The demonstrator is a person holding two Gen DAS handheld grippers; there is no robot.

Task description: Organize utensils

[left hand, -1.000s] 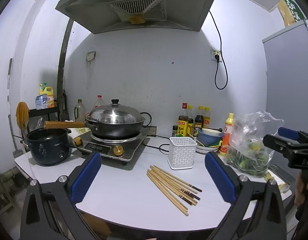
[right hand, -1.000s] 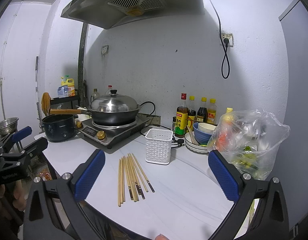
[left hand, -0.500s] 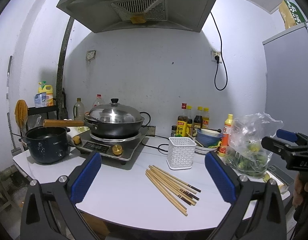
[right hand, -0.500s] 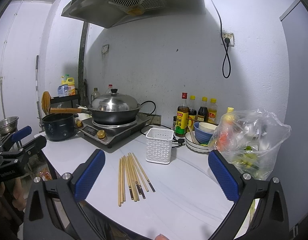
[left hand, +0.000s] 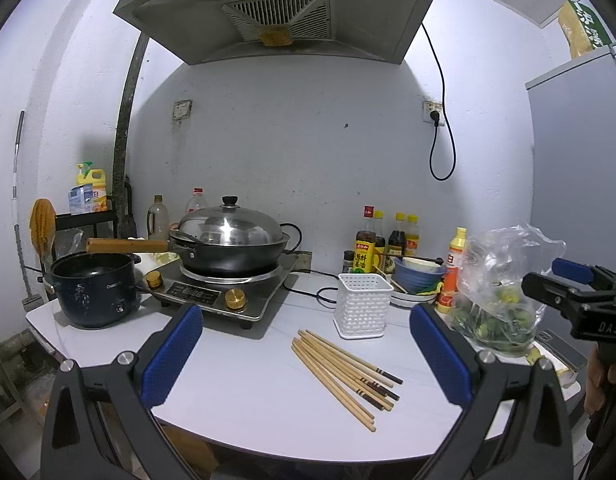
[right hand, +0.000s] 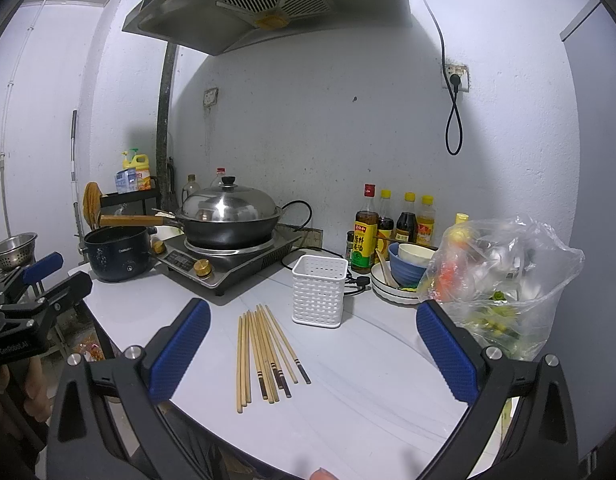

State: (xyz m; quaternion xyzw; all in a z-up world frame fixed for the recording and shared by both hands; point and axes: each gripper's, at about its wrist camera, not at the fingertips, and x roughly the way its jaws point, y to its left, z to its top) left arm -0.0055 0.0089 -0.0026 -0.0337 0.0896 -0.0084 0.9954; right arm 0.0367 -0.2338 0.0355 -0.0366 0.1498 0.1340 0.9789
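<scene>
Several wooden chopsticks [left hand: 344,368] lie loose on the white table [left hand: 248,384], in front of an empty white perforated utensil holder [left hand: 363,306]. They also show in the right wrist view, the chopsticks [right hand: 264,354] to the left front of the holder [right hand: 319,291]. My left gripper [left hand: 308,356] is open and empty, held back from the table's front edge. My right gripper [right hand: 312,350] is open and empty too. Each gripper appears in the other's view, the right [left hand: 576,292] at far right, the left [right hand: 32,292] at far left.
An induction cooker [left hand: 228,292] with a lidded wok [left hand: 228,240] stands at the back left, next to a dark pot [left hand: 94,294]. Sauce bottles [left hand: 384,244], stacked bowls [left hand: 418,276] and a plastic bag of vegetables [left hand: 500,292] crowd the right.
Both grippers have risen or tilted slightly, so the scene sits a little lower in view. Nothing on the table has moved.
</scene>
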